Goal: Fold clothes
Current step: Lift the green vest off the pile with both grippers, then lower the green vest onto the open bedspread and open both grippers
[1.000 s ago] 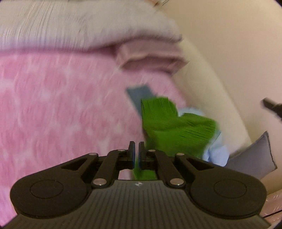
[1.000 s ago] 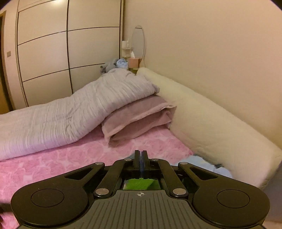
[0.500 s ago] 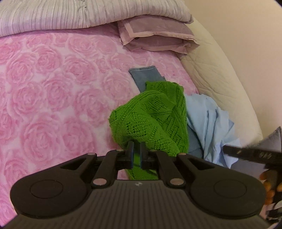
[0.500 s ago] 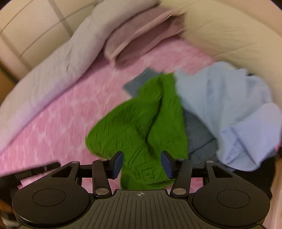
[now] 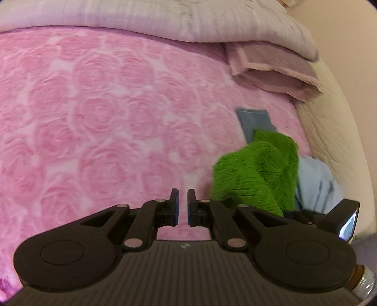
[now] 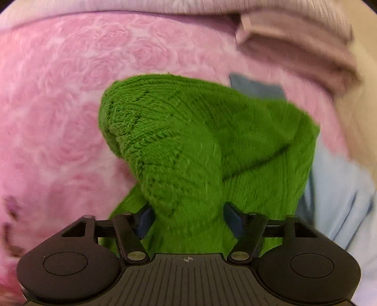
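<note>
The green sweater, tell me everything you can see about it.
The green sweater is a bright, chunky knit, crumpled in a raised heap on the pink rose bedspread. It overlaps a grey-blue garment behind and a light blue shirt beside it. The right gripper has its jaws open around a bunched fold.

The bedspread (image 5: 106, 131) is pink all over, patterned with big roses in a deeper pink on a paler ground. The knitted sweater (image 6: 200, 146) is a bright grass green — plain in colour, its stitch pattern blurred. Beside it a garment (image 6: 337, 195) in pale sky blue, and behind it a strip of cloth (image 5: 255, 123) in dull slate blue. The duvet (image 5: 165, 16) is light grey-lilac with fine ribbed lines; the pillow (image 5: 273, 70) under it is dusty mauve. Both grippers — left (image 5: 182, 209), right (image 6: 188, 219) — are black.
</note>
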Tool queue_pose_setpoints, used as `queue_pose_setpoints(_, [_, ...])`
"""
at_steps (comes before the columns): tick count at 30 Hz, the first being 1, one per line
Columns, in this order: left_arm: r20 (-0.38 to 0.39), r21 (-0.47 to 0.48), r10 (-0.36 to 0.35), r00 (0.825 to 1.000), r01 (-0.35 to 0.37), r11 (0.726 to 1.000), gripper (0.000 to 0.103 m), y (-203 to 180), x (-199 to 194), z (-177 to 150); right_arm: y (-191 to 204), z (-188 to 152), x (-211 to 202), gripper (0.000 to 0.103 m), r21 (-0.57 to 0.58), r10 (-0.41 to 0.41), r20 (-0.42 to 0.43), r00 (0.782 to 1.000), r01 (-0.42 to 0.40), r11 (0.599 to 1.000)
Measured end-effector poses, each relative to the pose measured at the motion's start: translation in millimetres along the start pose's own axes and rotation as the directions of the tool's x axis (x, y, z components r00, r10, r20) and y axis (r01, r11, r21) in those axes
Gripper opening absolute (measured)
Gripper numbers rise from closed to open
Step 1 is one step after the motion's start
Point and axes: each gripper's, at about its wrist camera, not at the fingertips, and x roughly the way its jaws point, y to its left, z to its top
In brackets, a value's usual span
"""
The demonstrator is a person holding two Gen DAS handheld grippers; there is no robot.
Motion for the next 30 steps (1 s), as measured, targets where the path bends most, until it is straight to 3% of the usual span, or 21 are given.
queue_pose_setpoints(1, [0.009, -0.008, 0.003, 1.000, -0.003, 1.000, 0.002, 6, -5, -1, 2, -1, 3, 0.013, -0.006, -0.013, 0.015, 1.000, 0.013, 1.000])
queue_pose_setpoints(3, [0.037, -0.024, 0.009, 0.999, -0.008, 1.000, 0.002, 20, -21, -1, -7, -1, -9, 0.012, 0.063, 0.013, 0.080, 0.997, -0.018, 0.998])
queue_pose_setpoints(6, [0.082, -0.047, 0.018, 0.996, -0.014, 0.999, 0.002, 43, -47, 0, -6, 5, -50, 0.011, 0.026, 0.026, 0.185, 0.982, -0.031, 0.999])
queue_pose_setpoints(9, [0.131, -0.067, 0.027, 0.991, -0.018, 0.998, 0.002, 67, -75, 2, 5, 27, -95, 0.011, 0.001, 0.042, 0.293, 0.955, -0.045, 0.999])
queue_pose_setpoints(12, [0.198, -0.076, 0.032, 0.980, -0.017, 0.997, 0.002, 97, -115, 2, 26, 55, -142, 0.011, -0.020, 0.066, 0.407, 0.911, -0.064, 0.998])
queue_pose_setpoints(14, [0.240, -0.086, 0.041, 0.970, -0.021, 0.996, 0.002, 119, -143, 2, 47, 78, -177, 0.011, -0.052, 0.097, 0.499, 0.861, -0.082, 0.995])
queue_pose_setpoints(18, [0.314, -0.109, 0.069, 0.947, -0.036, 0.993, 0.002, 165, -202, 0, 87, 124, -235, 0.011, -0.075, 0.169, 0.650, 0.741, -0.159, 0.984])
queue_pose_setpoints(22, [0.393, -0.133, 0.107, 0.913, -0.059, 0.989, 0.002, 211, -264, -9, 125, 159, -283, 0.011, -0.076, 0.237, 0.745, 0.624, -0.274, 0.959])
queue_pose_setpoints(23, [0.408, -0.141, 0.119, 0.905, -0.067, 0.988, 0.002, 221, -278, -11, 135, 164, -289, 0.011, -0.079, 0.244, 0.757, 0.606, -0.286, 0.955])
queue_pose_setpoints(25, [0.424, -0.159, 0.145, 0.894, -0.084, 0.984, 0.002, 242, -301, -18, 158, 170, -297, 0.011, -0.070, 0.268, 0.756, 0.598, -0.333, 0.940])
queue_pose_setpoints(27, [0.428, -0.178, 0.168, 0.888, -0.099, 0.979, 0.002, 261, -316, -26, 179, 173, -293, 0.012, -0.038, 0.300, 0.707, 0.641, -0.389, 0.920])
queue_pose_setpoints(29, [0.404, -0.196, 0.186, 0.895, -0.113, 0.974, 0.003, 275, -321, -35, 200, 172, -275, 0.020, -0.025, 0.383, 0.570, 0.727, -0.450, 0.893])
queue_pose_setpoints(30, [0.390, -0.206, 0.194, 0.900, -0.121, 0.971, 0.003, 282, -322, -40, 212, 165, -263, 0.024, -0.035, 0.402, 0.488, 0.775, -0.442, 0.896])
